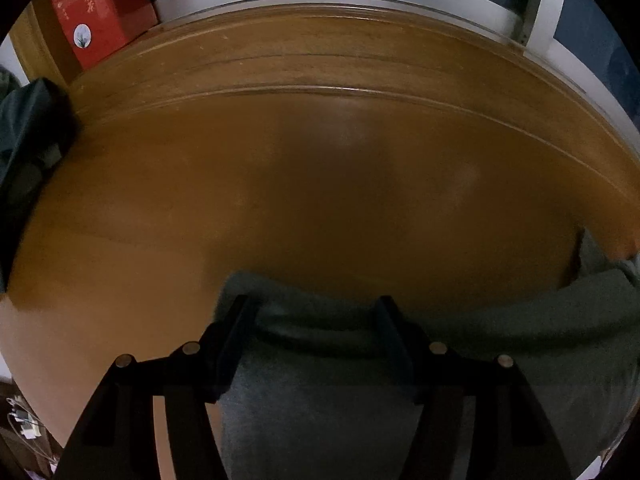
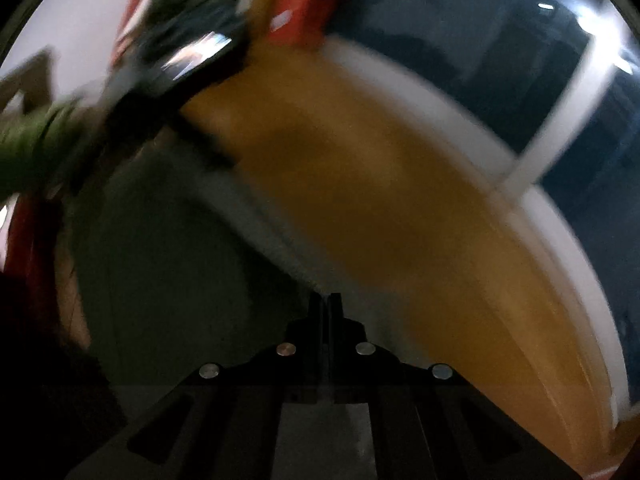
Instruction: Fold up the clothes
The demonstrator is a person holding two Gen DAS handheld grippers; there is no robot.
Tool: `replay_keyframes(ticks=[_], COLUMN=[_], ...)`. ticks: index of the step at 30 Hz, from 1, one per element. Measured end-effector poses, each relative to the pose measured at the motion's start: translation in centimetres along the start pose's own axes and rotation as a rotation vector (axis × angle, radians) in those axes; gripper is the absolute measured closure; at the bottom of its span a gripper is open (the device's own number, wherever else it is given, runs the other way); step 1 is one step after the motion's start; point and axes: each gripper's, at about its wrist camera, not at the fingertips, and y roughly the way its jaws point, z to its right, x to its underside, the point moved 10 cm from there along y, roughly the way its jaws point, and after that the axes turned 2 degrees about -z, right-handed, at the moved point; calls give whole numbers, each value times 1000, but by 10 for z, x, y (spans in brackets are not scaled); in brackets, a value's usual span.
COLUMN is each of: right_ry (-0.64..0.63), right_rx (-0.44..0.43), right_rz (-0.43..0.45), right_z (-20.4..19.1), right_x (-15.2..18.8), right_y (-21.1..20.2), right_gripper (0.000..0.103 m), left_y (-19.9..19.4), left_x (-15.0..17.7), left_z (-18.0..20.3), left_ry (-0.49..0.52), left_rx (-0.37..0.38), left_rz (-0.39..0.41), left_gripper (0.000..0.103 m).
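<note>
We see a plain grey-green garment (image 1: 304, 392) on an amber-brown wood-grain desk (image 1: 320, 184), black tongs (image 1: 312, 312), and a red box (image 1: 96, 12) with white markings.

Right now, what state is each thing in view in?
Left tool: open, fingers either side of the garment's folded edge.
Right tool: shut; whether it pinches cloth cannot be told.
Grey-green garment: lying on the table, edge doubled over.
Red box: upright, closed.
Wooden table: garment on its near part.
</note>
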Motion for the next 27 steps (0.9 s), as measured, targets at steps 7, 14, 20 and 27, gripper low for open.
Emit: replay_keyframes(ticks=[7, 14, 20, 27], right_ry=[-22, 374, 444, 354], right_rx=[-2, -94, -158, -143], right_rz=[-109, 70, -99, -184], right_z=[-35, 78, 130, 126], right_x=[27, -4, -13, -20], right_y=[36, -14, 78, 135], right_gripper=[98, 57, 57, 93], left_y=[-3, -41, -38, -33], left_x=[-1, 9, 32, 38], left_z=[2, 28, 75, 87], left_ry=[6, 2, 45, 77], left_rx=[-4, 124, 157, 54], left_rz=[1, 47, 16, 26], left_gripper=[43, 43, 43, 43])
